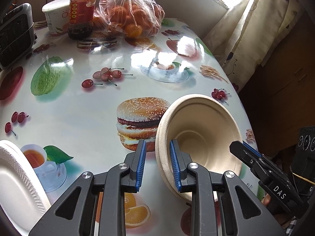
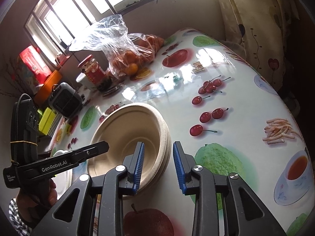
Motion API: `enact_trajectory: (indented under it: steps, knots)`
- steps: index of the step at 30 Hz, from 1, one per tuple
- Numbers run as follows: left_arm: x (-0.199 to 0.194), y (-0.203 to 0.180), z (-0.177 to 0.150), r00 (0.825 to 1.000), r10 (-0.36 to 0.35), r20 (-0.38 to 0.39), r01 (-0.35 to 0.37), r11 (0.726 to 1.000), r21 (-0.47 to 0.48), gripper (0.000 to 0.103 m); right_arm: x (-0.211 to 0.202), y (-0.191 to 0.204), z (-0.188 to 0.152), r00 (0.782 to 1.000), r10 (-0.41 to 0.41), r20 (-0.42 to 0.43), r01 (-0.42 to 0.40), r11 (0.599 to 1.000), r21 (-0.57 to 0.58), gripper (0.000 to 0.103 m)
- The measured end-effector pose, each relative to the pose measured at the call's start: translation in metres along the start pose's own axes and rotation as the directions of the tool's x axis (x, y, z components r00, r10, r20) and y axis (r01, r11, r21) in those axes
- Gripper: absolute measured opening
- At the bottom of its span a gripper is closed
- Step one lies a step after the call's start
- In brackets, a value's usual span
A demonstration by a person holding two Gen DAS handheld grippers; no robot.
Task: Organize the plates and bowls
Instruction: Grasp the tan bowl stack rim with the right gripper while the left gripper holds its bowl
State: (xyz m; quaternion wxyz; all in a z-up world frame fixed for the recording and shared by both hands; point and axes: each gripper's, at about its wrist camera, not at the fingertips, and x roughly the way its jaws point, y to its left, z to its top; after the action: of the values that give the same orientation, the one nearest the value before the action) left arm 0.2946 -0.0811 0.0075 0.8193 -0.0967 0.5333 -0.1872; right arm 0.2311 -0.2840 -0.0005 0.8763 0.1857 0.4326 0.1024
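Observation:
A small stack of beige paper bowls [image 1: 202, 129] stands on the fruit-print table [image 1: 78, 114]. My left gripper [image 1: 157, 165] is open, its jaws straddling the stack's left rim, one finger inside the bowl and one outside. My right gripper [image 2: 158, 165] is open and straddles the opposite rim of the same bowls [image 2: 126, 133]; it shows in the left wrist view [image 1: 246, 151] at the bowl's right edge. The left gripper also shows in the right wrist view [image 2: 98, 147]. A white paper plate [image 1: 13, 181] lies at the table's near left.
At the far side stand a red-labelled jar [image 1: 81, 11], a white tub [image 1: 55, 15], a plastic bag of oranges [image 1: 128, 17] and a small dark heater [image 1: 14, 33]. The table's edge drops off to the right by a curtain [image 1: 250, 31].

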Motion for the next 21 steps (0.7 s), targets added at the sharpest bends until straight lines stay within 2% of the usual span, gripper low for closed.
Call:
enact_trajectory:
  steps: [5,21]
  knots:
    - [0.0,-0.0006,0.0001,1.0,0.001,0.005,-0.001,1.0,0.005,0.023,-0.0013,0.0004,0.0012,1.0,-0.003,0.004,0.003,1.0,-0.007,0.016]
    - [0.0008,-0.006,0.0003,1.0,0.017,0.018,-0.017,1.0,0.024,0.017,-0.0016,-0.0003,0.0022,1.0,-0.004,0.002,0.004,1.0,-0.002,0.015]
